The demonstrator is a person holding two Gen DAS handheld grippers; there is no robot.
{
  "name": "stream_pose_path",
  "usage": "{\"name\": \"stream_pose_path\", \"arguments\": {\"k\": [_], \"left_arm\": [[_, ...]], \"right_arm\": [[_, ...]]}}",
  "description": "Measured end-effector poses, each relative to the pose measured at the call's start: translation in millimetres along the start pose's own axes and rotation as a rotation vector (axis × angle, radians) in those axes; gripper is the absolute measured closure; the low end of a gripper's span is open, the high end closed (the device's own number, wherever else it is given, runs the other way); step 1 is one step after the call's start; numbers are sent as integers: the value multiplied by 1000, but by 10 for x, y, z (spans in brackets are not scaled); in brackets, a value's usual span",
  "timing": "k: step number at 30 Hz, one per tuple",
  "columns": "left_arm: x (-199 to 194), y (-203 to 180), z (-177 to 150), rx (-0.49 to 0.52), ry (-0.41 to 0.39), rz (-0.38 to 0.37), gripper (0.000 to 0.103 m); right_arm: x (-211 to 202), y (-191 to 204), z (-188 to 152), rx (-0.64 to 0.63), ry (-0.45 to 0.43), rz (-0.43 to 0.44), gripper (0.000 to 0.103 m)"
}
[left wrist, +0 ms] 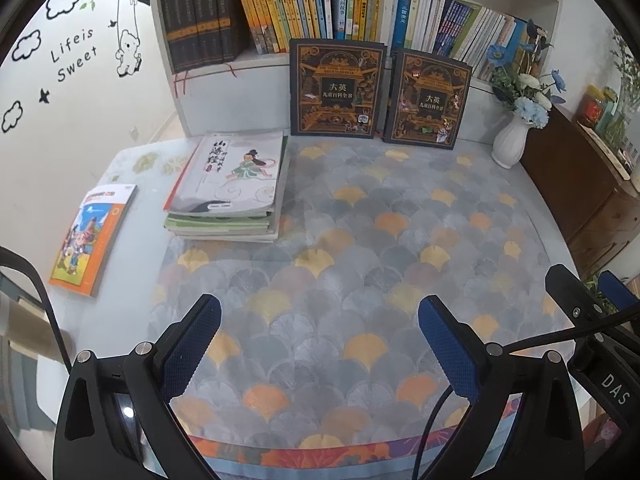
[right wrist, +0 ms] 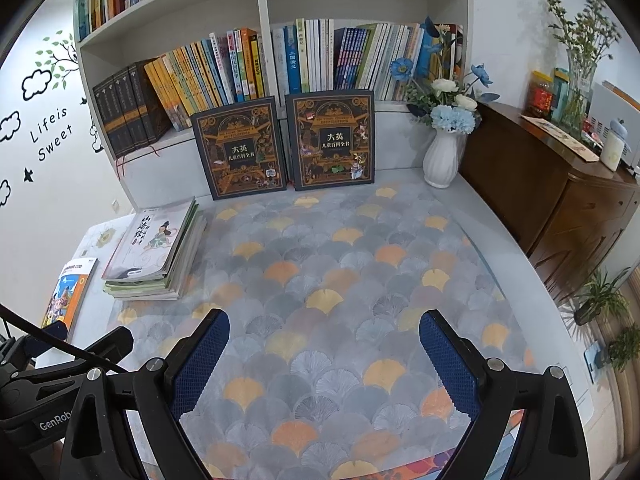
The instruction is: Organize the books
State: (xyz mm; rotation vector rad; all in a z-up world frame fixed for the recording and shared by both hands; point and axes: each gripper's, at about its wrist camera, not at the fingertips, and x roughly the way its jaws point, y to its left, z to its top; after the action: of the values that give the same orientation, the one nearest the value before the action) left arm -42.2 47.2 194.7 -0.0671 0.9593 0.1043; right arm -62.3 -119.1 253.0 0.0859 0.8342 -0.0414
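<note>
Both claws hung over the patterned tablecloth (left wrist: 360,216) with nothing between their fingers: the left gripper (left wrist: 320,344) spread wide, the right gripper (right wrist: 324,356) likewise. Beyond, at the table's left, lay a stack of books (left wrist: 232,192), an orange book (left wrist: 92,236) just beside it, two dark encyclopedias (right wrist: 240,148) standing against the bookshelf (right wrist: 260,40).

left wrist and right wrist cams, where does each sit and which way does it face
Left wrist: on the left gripper, above the table's near edge, facing the bookshelf; its open fingers show, with the right gripper at the right edge.
Right wrist: on the right gripper, facing the same way; its open fingers show, the left gripper's body lower left.
Shared: book stack, orange book, two dark books, vase.
</note>
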Motion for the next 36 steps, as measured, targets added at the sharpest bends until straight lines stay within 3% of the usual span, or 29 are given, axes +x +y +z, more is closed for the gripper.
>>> {"name": "stream_pose_path", "arguments": {"k": [4,9,13,18,22,25,36], "left_arm": [[-18,12,19,-15,-1,-33,4],[-42,20,52,-14,-23,-14,4],[-128,130,71,-74,-67,-33,4],[-172,197,149,-55,-112,88,4],[-185,293,150,-101,-112,68,4],[-185,349,164,-100,-114,99,4],[-113,546,246,-63,-149,338,3]], "right_arm": [[6,-17,20,8,0,8,8],[19,-4,40,-6,-6,10,8],[44,20,31,-23,0,17,8],[68,28,45,-32,1,21,8],[82,55,56,-41,2,31,8],[78,91,64,-56,-2,33,8],[69,82,40,-63,-13,59,8]]}}
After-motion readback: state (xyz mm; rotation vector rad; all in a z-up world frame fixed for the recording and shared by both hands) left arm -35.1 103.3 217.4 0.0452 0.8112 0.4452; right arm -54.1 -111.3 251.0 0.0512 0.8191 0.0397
